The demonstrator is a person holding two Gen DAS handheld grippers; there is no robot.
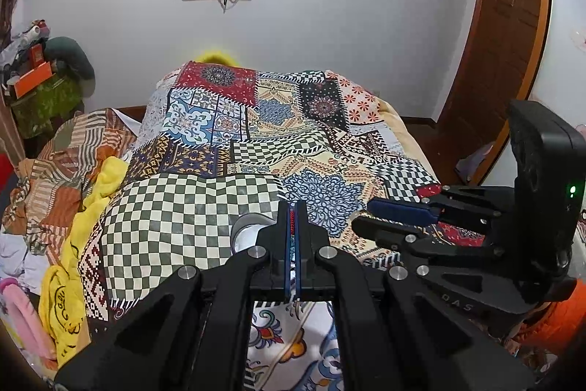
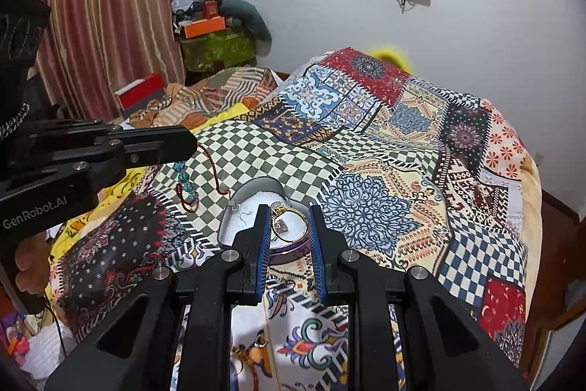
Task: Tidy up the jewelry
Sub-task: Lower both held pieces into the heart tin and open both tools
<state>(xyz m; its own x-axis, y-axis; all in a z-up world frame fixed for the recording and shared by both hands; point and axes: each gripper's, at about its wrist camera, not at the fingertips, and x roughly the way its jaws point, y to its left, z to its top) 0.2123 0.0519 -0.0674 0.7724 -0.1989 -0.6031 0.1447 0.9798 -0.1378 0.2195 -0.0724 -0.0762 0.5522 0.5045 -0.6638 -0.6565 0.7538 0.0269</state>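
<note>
A heart-shaped jewelry box (image 2: 252, 196) with a white lining lies open on the patchwork bedspread (image 2: 366, 171). A gold bangle (image 2: 289, 224) and a small pendant lie in it. My right gripper (image 2: 289, 244) is open just above the box, with the bangle between its blue pads. My left gripper (image 1: 293, 237) is shut on a red and teal bead necklace (image 2: 185, 189), which hangs down from its tip (image 2: 190, 143) onto the bed left of the box. In the left wrist view the box (image 1: 245, 229) peeks out left of the fingers, and the right gripper (image 1: 388, 218) is at right.
Gold chains and a ring (image 2: 252, 350) lie on the bedspread under my right gripper. Crumpled blankets (image 1: 66, 178) pile up on the left. A cluttered stand with an orange box (image 2: 205, 26) is by the curtain. A wooden door (image 1: 505, 43) is at right.
</note>
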